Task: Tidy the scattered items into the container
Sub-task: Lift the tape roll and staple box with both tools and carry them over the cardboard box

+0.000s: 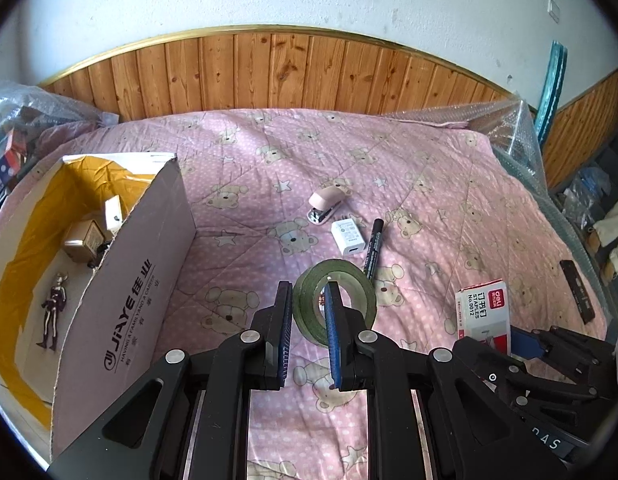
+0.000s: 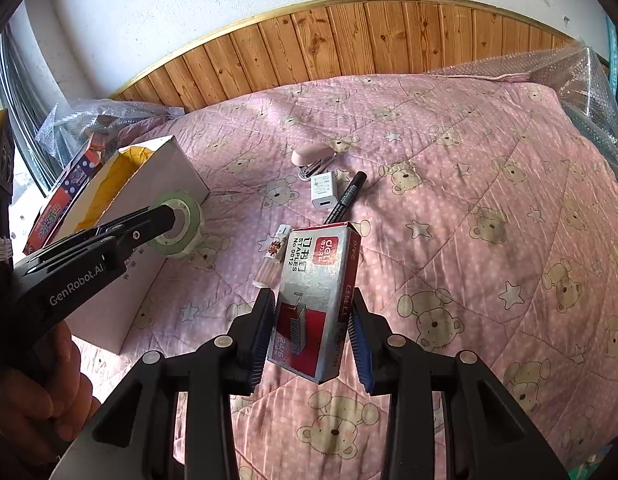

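Judged light and rigid: tape roll (image 1: pixel 333 303), a hollow green ring, best taken across its wall with one pad through the core, as now held by the left tongs (image 1: pixel 309 308), clenched on that wall with the roll clear of the quilt (image 1: pixel 449 184), just right of the cardboard box (image 1: pixel 149 264). Smooth outer film, likely slippery if pinched at the edge only. Staple box (image 2: pixel 319 300), red and white card with printed staples, gripped across its narrow sides by the right tongs (image 2: pixel 311 332), lifted and tilted, well right of the cardboard box; thin card, liable to crush under hard squeeze, heavier than it looks if full. Left on the quilt, beyond the tape roll away from the cardboard box: pink stapler (image 1: pixel 327 207), white charger (image 1: pixel 348 237), black marker (image 1: pixel 373 249); a small glue-like tube (image 2: pixel 274 255) beside the staple box, identity uncertain. Inside the cardboard box: a dark figurine (image 1: pixel 53 312) and small boxed items. Remaining pieces all judged light and hard, suited to a mid-body pinch.
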Tool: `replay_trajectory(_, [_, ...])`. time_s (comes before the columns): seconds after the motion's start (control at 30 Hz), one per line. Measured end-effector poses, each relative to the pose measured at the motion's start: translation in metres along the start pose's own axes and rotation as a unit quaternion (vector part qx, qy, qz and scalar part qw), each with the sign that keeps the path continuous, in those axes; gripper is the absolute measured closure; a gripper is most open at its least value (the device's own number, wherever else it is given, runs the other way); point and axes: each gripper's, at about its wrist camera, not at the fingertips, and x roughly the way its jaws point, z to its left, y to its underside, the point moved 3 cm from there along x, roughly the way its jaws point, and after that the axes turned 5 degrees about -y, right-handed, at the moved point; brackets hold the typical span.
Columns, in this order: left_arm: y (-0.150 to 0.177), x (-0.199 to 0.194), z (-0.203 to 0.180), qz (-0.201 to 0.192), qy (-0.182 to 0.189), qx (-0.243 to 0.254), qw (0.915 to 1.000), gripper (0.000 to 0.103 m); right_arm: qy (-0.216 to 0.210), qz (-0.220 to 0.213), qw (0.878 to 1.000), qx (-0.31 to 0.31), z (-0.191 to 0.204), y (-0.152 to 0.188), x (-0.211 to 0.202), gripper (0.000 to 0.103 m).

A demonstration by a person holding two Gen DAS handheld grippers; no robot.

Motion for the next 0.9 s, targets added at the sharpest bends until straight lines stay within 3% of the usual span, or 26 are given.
replay_trajectory(0.5, [0.006, -0.04, 0.025, 0.004, -0.004, -0.008, 1.0, 0.087, -0.018, -0.014, 0.998, -0.06, 0.047, 0.002, -0.034, 0.065])
replay_trajectory(0.9, [-0.018, -0.073, 0.058, -0.039, -0.015, -0.032, 0.9986, 0.087, -0.066, -0.018, 0.991, -0.118, 0.104, -0.014, -0.047, 0.065])
